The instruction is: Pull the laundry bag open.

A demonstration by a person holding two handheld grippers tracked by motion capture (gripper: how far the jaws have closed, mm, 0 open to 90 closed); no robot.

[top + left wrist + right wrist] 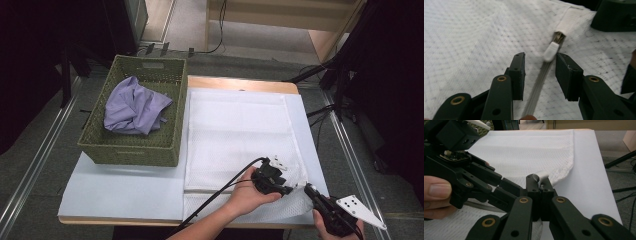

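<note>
A white mesh laundry bag (235,130) lies flat on the table, its zipper along the near edge. My left gripper (540,63) stands open over the grey zipper track (537,86). The white zipper pull (551,51) sits between its pads without being pressed. In the high view the left gripper (294,189) is at the bag's near right corner, tip to tip with my right gripper (307,190). The right gripper (540,182) is shut on a white bit of the bag's corner (541,177).
A green woven basket (100,145) stands at the table's left and holds a crumpled purple cloth (135,107). A pale sheet (125,185) covers the tabletop. The table's right edge (315,150) runs close to both grippers, with stand legs on the floor beyond it.
</note>
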